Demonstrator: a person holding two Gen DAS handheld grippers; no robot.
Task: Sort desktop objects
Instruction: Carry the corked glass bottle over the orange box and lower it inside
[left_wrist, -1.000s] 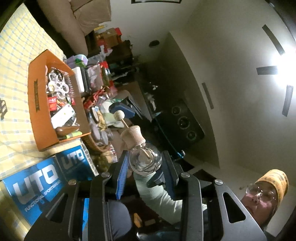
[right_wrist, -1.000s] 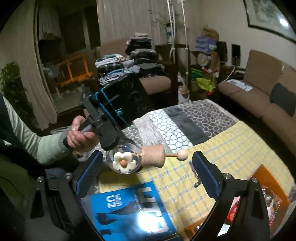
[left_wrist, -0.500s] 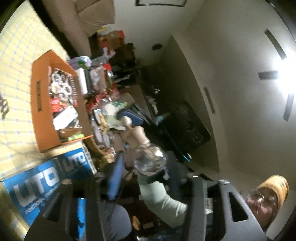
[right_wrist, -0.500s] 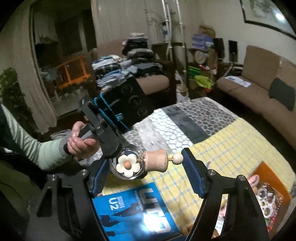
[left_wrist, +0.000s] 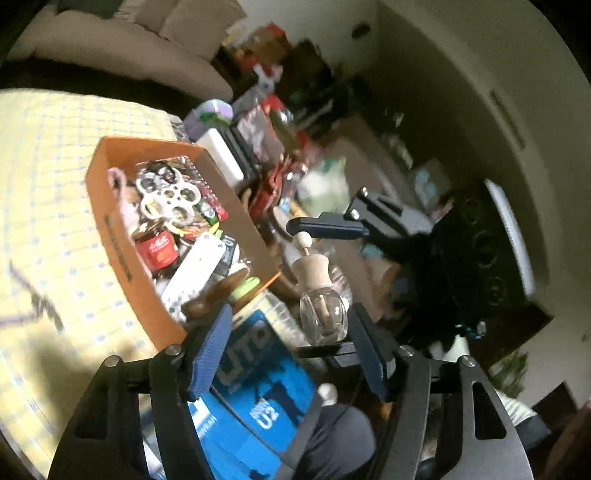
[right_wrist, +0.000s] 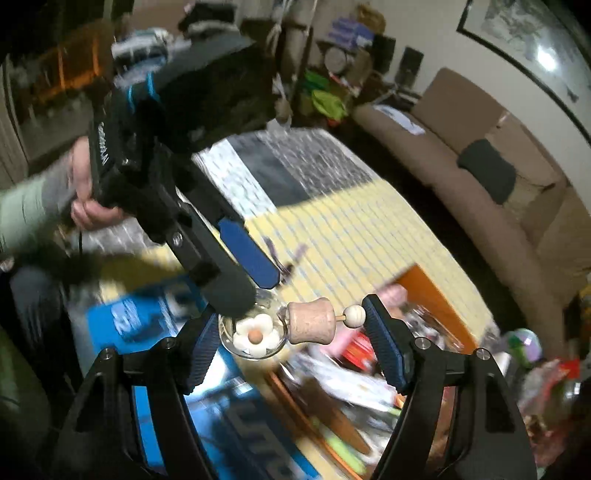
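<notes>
A small glass bottle (right_wrist: 256, 334) with a white flower inside, a wooden cap and a bead lies crosswise between the pads of my right gripper (right_wrist: 291, 339). That gripper is shut on it end to end, glass base on one pad, bead on the other. My left gripper (left_wrist: 290, 321) still straddles the bottle (left_wrist: 323, 317), but its jaws are opening and the blue pads stand off the glass. In the left wrist view, the right gripper (left_wrist: 314, 288) has one finger on the bead and one under the base. In the right wrist view, the left gripper (right_wrist: 253, 286) reaches in from the upper left, held by a hand.
An orange box (left_wrist: 110, 221) full of several small items sits on the yellow checked cloth (left_wrist: 48, 184); it lies just past the bottle in the right wrist view (right_wrist: 436, 291). Blue printed boxes (left_wrist: 258, 387) lie beside it. More clutter (left_wrist: 258, 133) crowds the table's far edge, with a sofa (right_wrist: 480, 155) beyond.
The left jaws have spread off the bottle and the right jaws have closed onto its two ends. The left gripper swung toward the table; the right one tipped down toward the orange box.
</notes>
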